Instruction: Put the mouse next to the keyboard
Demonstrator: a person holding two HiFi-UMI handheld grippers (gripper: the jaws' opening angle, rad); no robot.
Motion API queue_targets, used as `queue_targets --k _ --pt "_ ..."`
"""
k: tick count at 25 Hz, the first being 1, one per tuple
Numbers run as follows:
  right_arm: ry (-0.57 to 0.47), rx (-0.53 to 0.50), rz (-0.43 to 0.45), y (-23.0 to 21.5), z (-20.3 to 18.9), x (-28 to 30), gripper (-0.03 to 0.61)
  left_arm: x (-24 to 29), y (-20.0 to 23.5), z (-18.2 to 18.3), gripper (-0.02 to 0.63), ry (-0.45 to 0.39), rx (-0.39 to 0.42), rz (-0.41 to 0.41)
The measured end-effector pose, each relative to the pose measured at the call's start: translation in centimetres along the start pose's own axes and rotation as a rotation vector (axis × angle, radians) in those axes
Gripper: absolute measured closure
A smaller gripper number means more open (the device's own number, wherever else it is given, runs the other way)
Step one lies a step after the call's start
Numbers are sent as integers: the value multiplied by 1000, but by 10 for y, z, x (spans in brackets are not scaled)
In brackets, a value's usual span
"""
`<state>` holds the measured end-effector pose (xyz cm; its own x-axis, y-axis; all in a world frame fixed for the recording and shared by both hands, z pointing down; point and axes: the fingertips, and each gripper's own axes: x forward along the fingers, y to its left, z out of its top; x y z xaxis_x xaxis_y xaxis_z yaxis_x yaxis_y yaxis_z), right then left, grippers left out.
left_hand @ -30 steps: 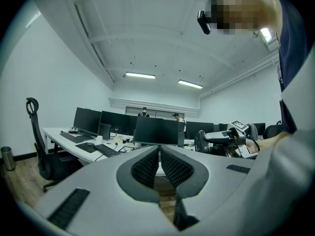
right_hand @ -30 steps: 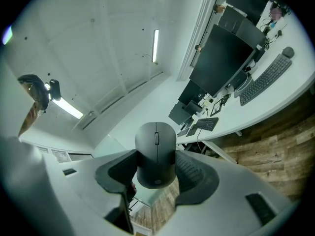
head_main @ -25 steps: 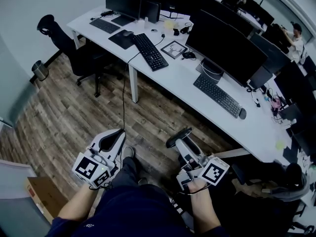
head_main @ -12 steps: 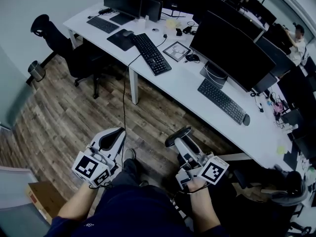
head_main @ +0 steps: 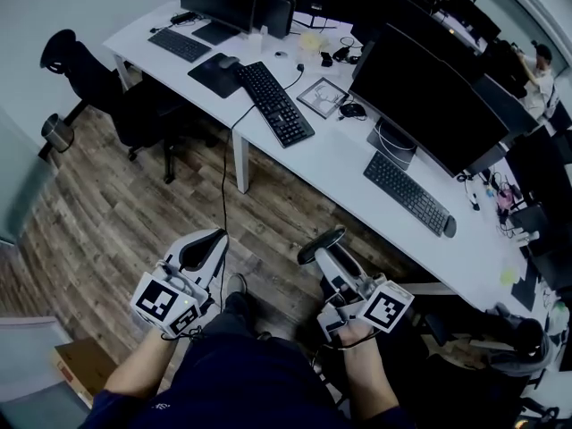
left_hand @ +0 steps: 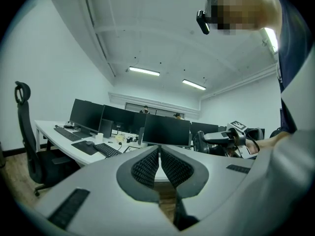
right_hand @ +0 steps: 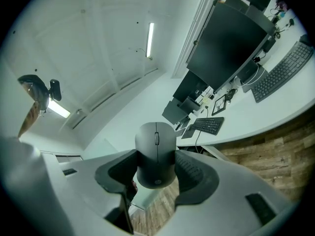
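Observation:
A dark grey mouse (right_hand: 156, 154) is clamped between the fingers of my right gripper (right_hand: 156, 170), which is shut on it. In the head view that gripper (head_main: 323, 246) is held low over the wooden floor, well short of the white desk (head_main: 332, 161). A black keyboard (head_main: 275, 103) lies on the desk's left part. Another keyboard (head_main: 409, 193) lies in front of a big monitor (head_main: 427, 95), with a second mouse (head_main: 450, 227) at its right end. My left gripper (head_main: 202, 250) is beside the right one, its jaws closed together with nothing between them (left_hand: 159, 154).
A black office chair (head_main: 85, 71) stands left of the desk, with a small bin (head_main: 55, 134) near it. A cardboard box (head_main: 77, 370) sits at the lower left. More monitors, a mouse pad (head_main: 217, 70) and a cable hanging off the desk edge (head_main: 224, 164) lie ahead.
The desk has drawn slightly nearer and the chair has slid left in the head view. Both grippers keep the same pose, the mouse still held.

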<state>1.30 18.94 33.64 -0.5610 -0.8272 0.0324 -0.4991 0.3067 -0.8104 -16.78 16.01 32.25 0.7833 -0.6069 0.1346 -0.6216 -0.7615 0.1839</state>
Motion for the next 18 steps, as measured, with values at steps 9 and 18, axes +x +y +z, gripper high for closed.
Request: queue_targets --k 9,18 --pt "-1 -17 -17 -9 15 58 336 27 56 9 574 13 -8 -27" --pt "-12 5 -56 -25 27 104 336 51 104 16 574 17 -11 -52"
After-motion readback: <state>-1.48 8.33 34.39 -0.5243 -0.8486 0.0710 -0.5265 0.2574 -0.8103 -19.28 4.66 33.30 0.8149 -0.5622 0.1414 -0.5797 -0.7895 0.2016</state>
